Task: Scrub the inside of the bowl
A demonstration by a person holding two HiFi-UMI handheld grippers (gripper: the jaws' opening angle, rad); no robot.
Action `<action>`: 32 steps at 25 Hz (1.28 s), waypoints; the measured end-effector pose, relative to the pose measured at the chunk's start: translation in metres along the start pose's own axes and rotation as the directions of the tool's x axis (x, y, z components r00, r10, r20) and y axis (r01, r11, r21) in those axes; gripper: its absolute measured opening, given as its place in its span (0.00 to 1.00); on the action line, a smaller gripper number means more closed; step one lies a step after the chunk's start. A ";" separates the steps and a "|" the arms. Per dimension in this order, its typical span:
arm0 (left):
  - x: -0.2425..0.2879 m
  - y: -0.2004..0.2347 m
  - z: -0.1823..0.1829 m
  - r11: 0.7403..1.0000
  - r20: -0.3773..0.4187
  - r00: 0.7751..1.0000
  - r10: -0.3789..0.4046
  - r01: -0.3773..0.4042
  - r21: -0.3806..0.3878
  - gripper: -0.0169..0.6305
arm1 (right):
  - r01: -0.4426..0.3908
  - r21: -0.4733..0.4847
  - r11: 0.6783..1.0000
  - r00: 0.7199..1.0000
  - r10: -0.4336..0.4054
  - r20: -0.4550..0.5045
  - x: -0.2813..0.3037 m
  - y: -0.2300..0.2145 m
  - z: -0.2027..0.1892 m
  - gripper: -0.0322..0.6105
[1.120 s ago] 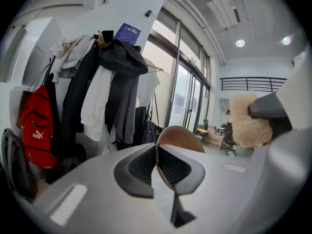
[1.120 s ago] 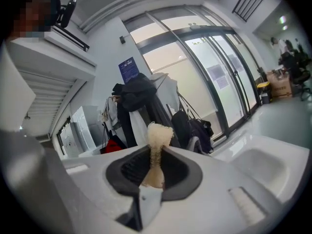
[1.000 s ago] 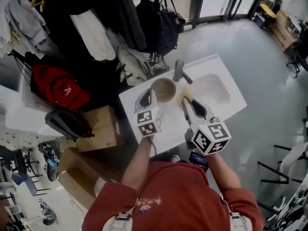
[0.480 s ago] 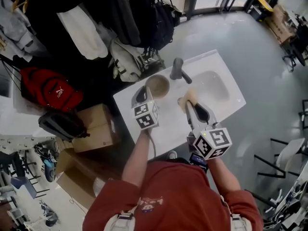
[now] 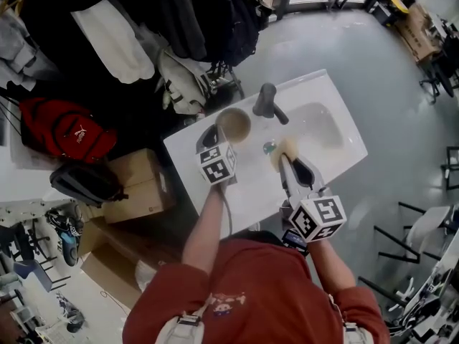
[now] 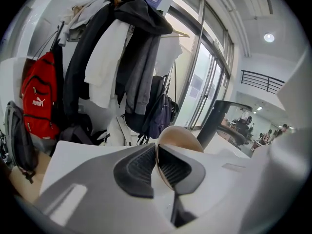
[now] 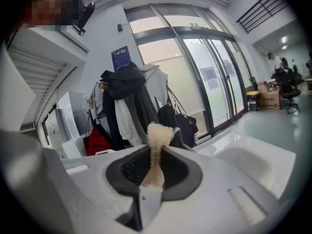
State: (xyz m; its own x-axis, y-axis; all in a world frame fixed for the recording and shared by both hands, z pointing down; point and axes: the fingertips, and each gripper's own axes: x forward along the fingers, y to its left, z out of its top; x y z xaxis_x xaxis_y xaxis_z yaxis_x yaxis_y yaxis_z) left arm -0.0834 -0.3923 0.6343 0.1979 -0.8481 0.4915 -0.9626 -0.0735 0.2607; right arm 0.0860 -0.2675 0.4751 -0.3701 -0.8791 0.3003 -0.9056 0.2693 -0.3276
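The tan bowl point(image 5: 234, 123) rests on the white counter left of the faucet point(image 5: 266, 102). My left gripper point(image 5: 214, 133) is shut on the bowl's near rim; in the left gripper view the thin rim runs between the pads point(image 6: 141, 167) and the bowl point(image 6: 179, 136) rises just beyond my left gripper point(image 6: 157, 150). My right gripper point(image 5: 286, 159) is shut on a pale yellow sponge point(image 5: 286, 147), held over the counter to the right of the bowl and apart from it. In the right gripper view the sponge point(image 7: 157, 134) sticks up out of my right gripper point(image 7: 155, 155).
The sink basin point(image 5: 315, 127) lies at the right of the white unit. A small greenish round thing point(image 5: 268, 147) lies on the counter between bowl and sponge. Coats, bags and a red backpack point(image 5: 61, 127) hang or lie behind; cardboard boxes point(image 5: 140, 185) stand at the left.
The right gripper with the sponge has drawn away from the bowl to the right. The left gripper keeps its hold on the bowl's rim. The head view has shifted slightly.
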 end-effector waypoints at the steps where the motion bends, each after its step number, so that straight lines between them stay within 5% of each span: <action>1: 0.002 0.001 -0.002 1.000 -0.008 1.000 0.003 -0.003 -0.002 0.07 | 0.002 0.001 1.000 1.000 -0.002 -0.002 0.001 -0.001 -0.001 0.13; 13: 0.017 0.007 -0.006 1.000 -0.030 0.999 0.015 -0.016 -0.023 0.10 | 0.007 0.005 1.000 1.000 -0.007 -0.017 0.012 -0.005 -0.006 0.13; 22: 0.014 0.007 -0.002 1.000 -0.015 1.000 0.005 -0.005 -0.011 0.26 | 0.005 -0.011 1.000 1.000 -0.005 -0.013 0.013 -0.002 -0.006 0.13; 32: -0.020 -0.010 0.028 0.996 0.069 0.997 -0.025 0.019 0.084 0.30 | 0.039 -0.057 0.998 0.999 -0.038 0.013 0.004 -0.004 0.000 0.13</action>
State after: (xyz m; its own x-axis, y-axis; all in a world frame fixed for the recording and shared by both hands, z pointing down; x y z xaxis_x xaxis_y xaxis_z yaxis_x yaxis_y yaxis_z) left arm -0.0826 -0.3892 0.5980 0.2082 -0.8804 0.4261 -0.9708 -0.1330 0.1996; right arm 0.0883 -0.2724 0.4783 -0.3329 -0.8936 0.3011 -0.9296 0.2573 -0.2640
